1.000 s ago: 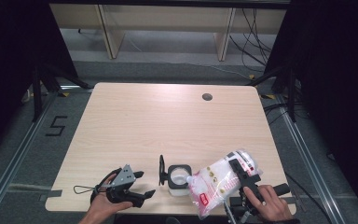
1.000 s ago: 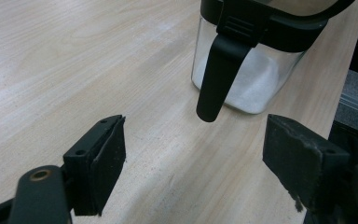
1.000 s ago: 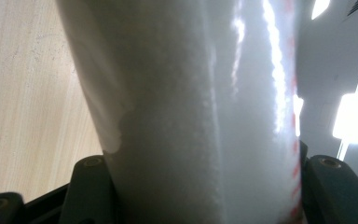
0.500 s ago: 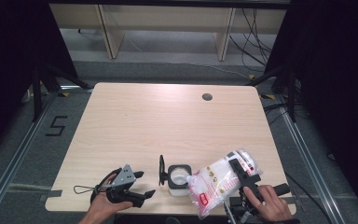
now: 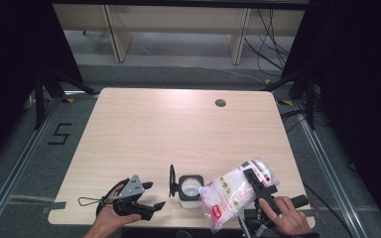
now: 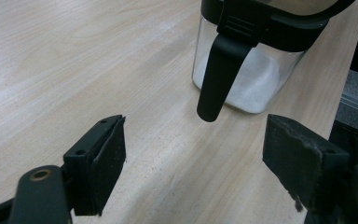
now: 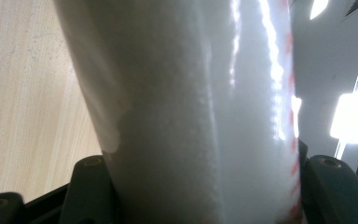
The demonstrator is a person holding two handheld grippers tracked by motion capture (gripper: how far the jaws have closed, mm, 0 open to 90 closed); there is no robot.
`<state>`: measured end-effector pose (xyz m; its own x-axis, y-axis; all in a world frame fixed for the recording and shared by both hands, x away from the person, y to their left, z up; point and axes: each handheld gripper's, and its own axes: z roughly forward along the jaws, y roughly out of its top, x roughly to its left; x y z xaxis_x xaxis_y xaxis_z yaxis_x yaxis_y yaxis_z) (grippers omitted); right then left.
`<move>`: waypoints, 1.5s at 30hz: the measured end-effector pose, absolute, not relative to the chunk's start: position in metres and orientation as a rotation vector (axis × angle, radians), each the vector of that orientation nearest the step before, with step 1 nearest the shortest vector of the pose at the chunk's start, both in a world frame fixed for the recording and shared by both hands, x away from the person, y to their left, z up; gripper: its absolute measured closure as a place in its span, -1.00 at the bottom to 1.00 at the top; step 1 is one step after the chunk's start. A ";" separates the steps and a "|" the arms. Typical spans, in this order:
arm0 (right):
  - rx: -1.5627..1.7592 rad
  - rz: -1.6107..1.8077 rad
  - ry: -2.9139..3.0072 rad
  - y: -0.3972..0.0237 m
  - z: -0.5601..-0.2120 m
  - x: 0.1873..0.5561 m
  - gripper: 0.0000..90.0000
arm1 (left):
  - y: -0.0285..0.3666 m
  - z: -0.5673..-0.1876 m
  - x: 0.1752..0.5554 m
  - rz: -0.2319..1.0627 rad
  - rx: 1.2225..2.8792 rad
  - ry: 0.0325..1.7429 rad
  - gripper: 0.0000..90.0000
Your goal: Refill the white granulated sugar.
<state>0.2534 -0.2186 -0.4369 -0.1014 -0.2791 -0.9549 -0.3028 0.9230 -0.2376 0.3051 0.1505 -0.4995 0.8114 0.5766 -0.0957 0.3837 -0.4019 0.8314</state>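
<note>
Bag of white granules (image 5: 235,193) clamped in right tongs (image 5: 256,184) at lower right of the high view, long axis slanting down-left, lower end just right of the open jar (image 5: 189,186) on the table (image 5: 178,129); left tongs (image 5: 151,194) wide, empty, lower left, pointing at the jar.

Worktop (image 5: 178,129): pale beech-tone wood grain with fine lengthwise streaks; one dark round grommet hole (image 5: 220,103). Jar (image 6: 242,79): clear glass body, white granular contents, black rim, black lid (image 5: 171,180) and black clasp (image 6: 218,74). Bag (image 5: 233,191): translucent white film, white granular fill, red label patch and red printed marks along one edge. Left hand-held gripper (image 5: 149,194): black body and jaws, grey plate on top; right hand-held gripper (image 5: 256,179): black. Floor (image 5: 59,134): grey, marked with a black numeral.
</note>
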 end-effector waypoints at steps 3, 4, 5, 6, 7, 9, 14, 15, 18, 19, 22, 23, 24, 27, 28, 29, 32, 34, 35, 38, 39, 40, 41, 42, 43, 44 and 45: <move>-0.410 0.042 1.694 -0.220 -0.439 0.253 -0.04 | 0.150 -0.500 0.305 0.254 2.042 0.712 -0.54; -0.408 0.025 1.705 -0.220 -0.438 0.252 -0.04 | 0.150 -0.500 0.305 0.254 2.041 0.712 -0.54; -0.404 0.011 1.706 -0.220 -0.437 0.251 -0.04 | 0.150 -0.500 0.305 0.255 2.042 0.712 -0.54; -0.404 0.015 1.706 -0.220 -0.438 0.252 -0.04 | 0.150 -0.500 0.305 0.254 2.041 0.714 -0.54; -0.385 0.019 1.713 -0.221 -0.439 0.251 -0.04 | 0.150 -0.500 0.305 0.255 2.042 0.713 -0.54; -0.404 0.018 1.707 -0.220 -0.438 0.252 -0.04 | 0.150 -0.499 0.305 0.257 2.045 0.716 -0.54; -0.412 0.045 1.691 -0.220 -0.439 0.253 -0.04 | 0.150 -0.500 0.305 0.254 2.041 0.712 -0.54; -0.412 0.047 1.692 -0.220 -0.439 0.253 -0.04 | 0.150 -0.500 0.305 0.254 2.041 0.712 -0.54; -0.406 0.023 1.711 -0.220 -0.438 0.252 -0.04 | 0.151 -0.499 0.305 0.256 2.046 0.712 -0.54; -0.408 0.025 1.712 -0.220 -0.438 0.252 -0.04 | 0.150 -0.500 0.305 0.254 2.040 0.712 -0.54; -0.415 0.049 1.692 -0.220 -0.439 0.253 -0.04 | 0.150 -0.500 0.305 0.254 2.041 0.712 -0.54; -0.405 0.049 1.698 -0.220 -0.440 0.253 -0.04 | 0.150 -0.500 0.305 0.254 2.041 0.712 -0.54; -0.415 0.048 1.693 -0.220 -0.439 0.253 -0.04 | 0.150 -0.499 0.305 0.259 2.045 0.716 -0.54; -0.407 0.047 1.699 -0.220 -0.440 0.253 -0.04 | 0.151 -0.499 0.305 0.255 2.047 0.712 -0.54; -0.398 0.042 1.707 -0.220 -0.440 0.252 -0.04 | 0.150 -0.500 0.305 0.254 2.041 0.712 -0.54; -0.398 0.042 1.707 -0.220 -0.440 0.252 -0.04 | 0.150 -0.500 0.305 0.254 2.041 0.712 -0.54; -0.397 0.042 1.707 -0.220 -0.440 0.252 -0.04 | 0.151 -0.499 0.305 0.255 2.046 0.713 -0.54; -0.398 0.042 1.707 -0.220 -0.440 0.252 -0.04 | 0.150 -0.499 0.305 0.260 2.046 0.718 -0.54; -0.398 0.042 1.707 -0.220 -0.440 0.252 -0.04 | 0.150 -0.499 0.305 0.258 2.044 0.715 -0.54; -0.398 0.042 1.707 -0.220 -0.440 0.252 -0.04 | 0.151 -0.500 0.305 0.255 2.042 0.712 -0.54; -0.397 0.042 1.708 -0.220 -0.440 0.252 -0.04 | 0.150 -0.500 0.305 0.254 2.040 0.712 -0.54; -0.398 0.043 1.708 -0.220 -0.440 0.252 -0.04 | 0.150 -0.500 0.305 0.256 2.040 0.715 -0.54; -0.398 0.041 1.709 -0.220 -0.440 0.252 -0.04 | 0.150 -0.500 0.305 0.254 2.041 0.712 -0.54; -0.398 0.042 1.710 -0.220 -0.440 0.252 -0.04 | 0.150 -0.500 0.305 0.253 2.041 0.712 -0.54; -0.399 0.043 1.709 -0.220 -0.440 0.252 -0.04 | 0.150 -0.500 0.305 0.256 2.039 0.713 -0.54; -0.398 0.042 1.709 -0.220 -0.440 0.252 -0.04 | 0.151 -0.500 0.305 0.256 2.041 0.713 -0.54; -0.418 0.040 1.697 -0.220 -0.439 0.253 -0.04 | 0.151 -0.499 0.306 0.261 2.053 0.708 -0.54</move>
